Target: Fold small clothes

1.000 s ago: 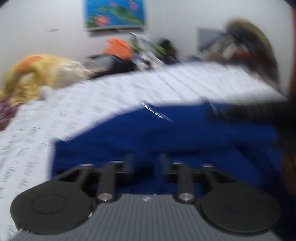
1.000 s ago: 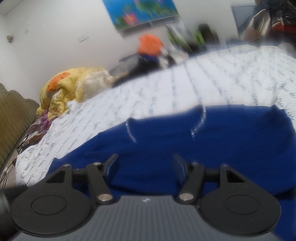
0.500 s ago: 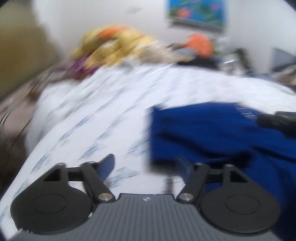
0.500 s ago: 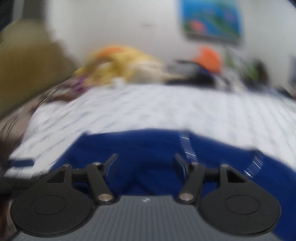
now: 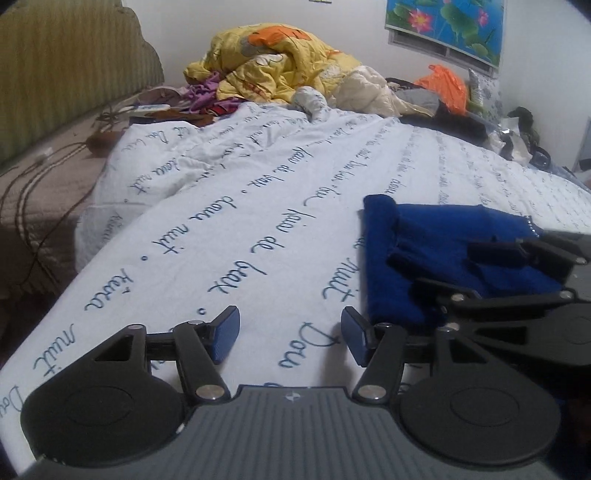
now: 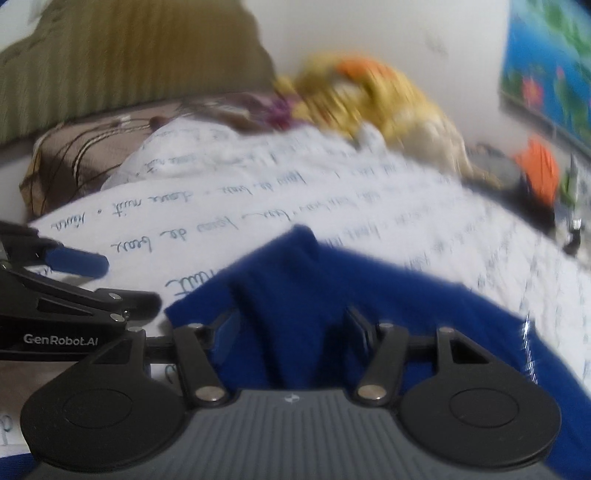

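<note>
A white quilted bedspread printed with lines of blue handwriting [image 5: 229,206] covers the bed and fills most of both views. Along its far left runs an olive-green ribbed headboard [image 5: 62,62], with a brown patterned sheet [image 5: 40,184] below it. At the far end of the bedspread lies a crumpled yellow and orange blanket [image 5: 273,62], and to its right, on the white wall, hangs a poster of pink lotus flowers on blue and green [image 5: 447,26].

The dark blue knitted garment [image 5: 436,251] lies folded on the near right part of the bedspread, its straight left edge running from near to far.

The left gripper [image 5: 290,336] hangs over bare bedspread just left of the garment; its jaws are opening and only printed cloth shows between them. The right gripper [image 6: 290,332] sits over the garment, jaws closing, blue fabric between them, though the blurred right wrist view does not show the pads pressing on it.
</note>
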Demonstrator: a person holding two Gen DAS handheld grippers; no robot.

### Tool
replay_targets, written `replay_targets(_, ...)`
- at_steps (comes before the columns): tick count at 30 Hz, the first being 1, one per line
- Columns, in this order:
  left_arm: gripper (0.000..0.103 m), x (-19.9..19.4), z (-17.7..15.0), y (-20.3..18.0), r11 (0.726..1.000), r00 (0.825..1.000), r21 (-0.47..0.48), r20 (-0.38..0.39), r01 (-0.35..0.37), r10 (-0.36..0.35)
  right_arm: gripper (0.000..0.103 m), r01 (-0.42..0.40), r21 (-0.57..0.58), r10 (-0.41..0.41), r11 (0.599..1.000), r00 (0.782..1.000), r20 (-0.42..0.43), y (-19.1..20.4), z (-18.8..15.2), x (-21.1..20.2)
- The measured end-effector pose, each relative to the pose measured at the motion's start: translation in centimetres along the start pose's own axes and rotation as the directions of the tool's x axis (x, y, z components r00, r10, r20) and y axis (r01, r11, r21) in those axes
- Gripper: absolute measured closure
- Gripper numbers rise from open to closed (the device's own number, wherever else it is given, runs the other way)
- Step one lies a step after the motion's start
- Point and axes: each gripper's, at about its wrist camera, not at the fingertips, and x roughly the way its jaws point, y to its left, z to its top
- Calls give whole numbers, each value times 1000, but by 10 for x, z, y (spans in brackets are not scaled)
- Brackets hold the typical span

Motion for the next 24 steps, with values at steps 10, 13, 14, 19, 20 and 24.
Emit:
replay_targets(10, 28, -16, 16, -24, 992, 997, 115, 62, 46, -53, 97, 52, 261, -88, 964, 988, 128, -43, 7, -26)
replay_targets(13, 20, -19, 25, -51, 978, 991, 190, 83, 85, -102, 97, 92, 406, -178, 909, 968, 178, -85, -1, -60)
replay_targets(14, 17, -19, 25, -61, 973, 989, 209, 84, 99, -119, 97, 107, 437, -207, 893, 960, 187, -98, -3, -69)
replay_targets(19, 16, -15, 11, -107, 945, 979, 272, 42, 179, -198, 97, 186, 568, -351, 801, 916, 195, -149, -29, -110)
replay_targets(20, 16, -15, 6, -116, 940, 979, 293, 42, 177, -198, 97, 191, 601, -373, 776, 908, 193, -157, -38, -118)
replay_targets(24, 13, -15, -9, -133, 924, 982, 357, 71, 138, -174, 97, 198, 733, -451, 651, 878, 163, -186, -77, -149)
